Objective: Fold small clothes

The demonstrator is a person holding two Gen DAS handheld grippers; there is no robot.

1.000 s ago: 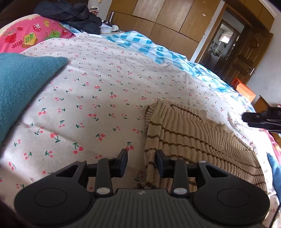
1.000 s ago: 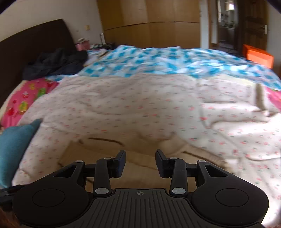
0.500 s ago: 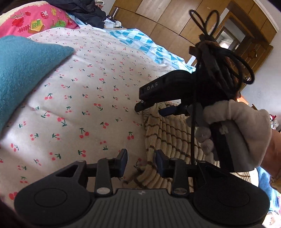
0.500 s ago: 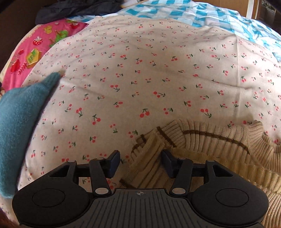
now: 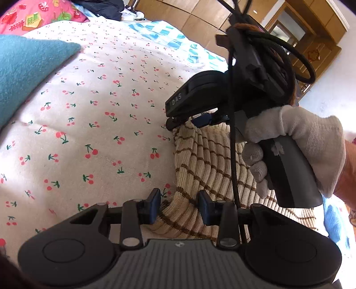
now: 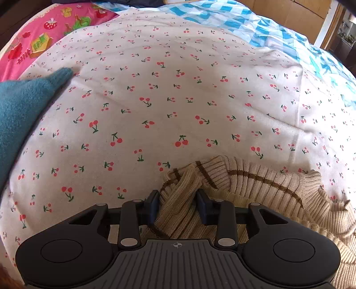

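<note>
Both grippers took one side of the sweater (image 5: 213, 160), likely to fold it.
Right gripper (image 6: 178, 207) had just closed, bunched knit pinched between its fingers; left gripper (image 5: 179, 207) straddled the hem, grip uncertain.

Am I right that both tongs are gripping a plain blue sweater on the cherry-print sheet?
Not quite: the sweater is beige with brown stripes, as the right wrist view shows. Both the right tongs and the left tongs do have it between them on the cherry-print sheet.

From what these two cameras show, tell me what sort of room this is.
Most likely a bedroom: a bed under a cherry-print quilt, a pink cartoon-print pillow at its head, and wooden wardrobe doors behind it.
</note>
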